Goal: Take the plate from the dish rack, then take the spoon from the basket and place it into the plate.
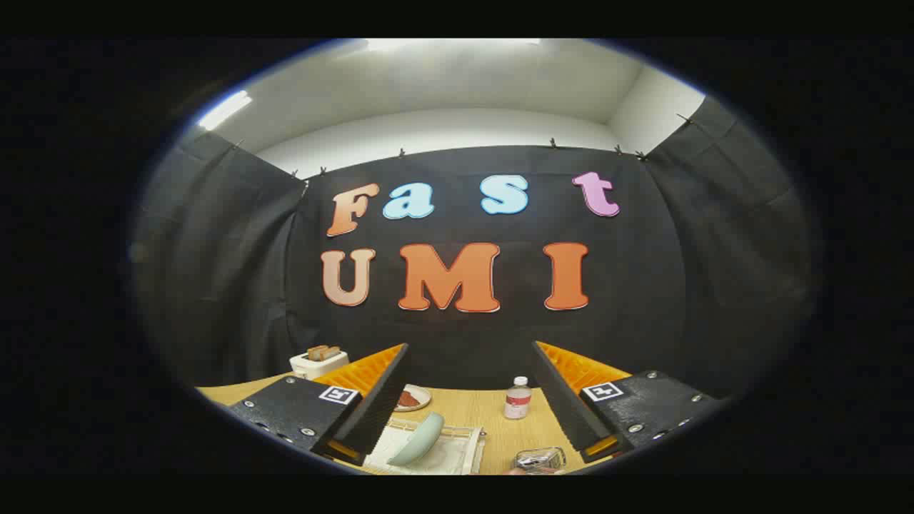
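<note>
The gripper (469, 389) is hovering above a pale wooden table (471, 410), its two ridged, wedge-shaped fingers standing wide apart with nothing between them. Below the gap, nearer the left finger, a pale green, smooth, round plate (418, 440) is standing on edge in a light-coloured slatted dish rack (457, 450), leaning to one side; its long axis is running from near left to far right, with its upper rim pointing toward the far right. The rack is sitting on the near part of the table, lower than the fingertips and apart from them. Just beyond the left finger, a small round dish holding something reddish-brown (410, 398) is lying flat on the table. Farther left and back, a white, boxy toaster (318, 363) with two slices of browned bread sticking up from its slots is resting at the table's far left. Between the fingers and beyond them, a small clear plastic bottle with a white cap and a pinkish label (518, 398) is standing upright. Near the right finger, at the table's near side, a shiny, clear, wire-like container (540, 460) is showing, too cut off to tell what is in it.
</note>
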The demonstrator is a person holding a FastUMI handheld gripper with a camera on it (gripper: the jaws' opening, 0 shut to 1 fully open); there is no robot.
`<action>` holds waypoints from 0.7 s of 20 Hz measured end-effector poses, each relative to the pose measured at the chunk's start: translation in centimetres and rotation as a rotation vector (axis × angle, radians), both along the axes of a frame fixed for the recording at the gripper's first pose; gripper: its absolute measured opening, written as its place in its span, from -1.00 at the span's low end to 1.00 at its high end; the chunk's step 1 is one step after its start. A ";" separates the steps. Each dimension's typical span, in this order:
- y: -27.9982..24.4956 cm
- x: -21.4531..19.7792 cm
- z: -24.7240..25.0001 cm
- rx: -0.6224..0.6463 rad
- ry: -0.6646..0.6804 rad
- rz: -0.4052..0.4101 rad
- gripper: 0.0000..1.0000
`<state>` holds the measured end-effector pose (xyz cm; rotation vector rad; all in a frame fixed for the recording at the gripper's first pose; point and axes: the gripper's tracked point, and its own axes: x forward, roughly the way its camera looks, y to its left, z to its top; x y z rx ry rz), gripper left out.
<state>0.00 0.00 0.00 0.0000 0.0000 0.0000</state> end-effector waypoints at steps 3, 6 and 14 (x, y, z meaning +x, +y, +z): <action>0.2 0.1 0.4 0.012 -0.003 -0.016 0.96; 0.7 0.2 0.2 0.020 0.009 -0.031 0.96; 2.8 -0.1 1.4 -0.010 0.015 -0.045 0.96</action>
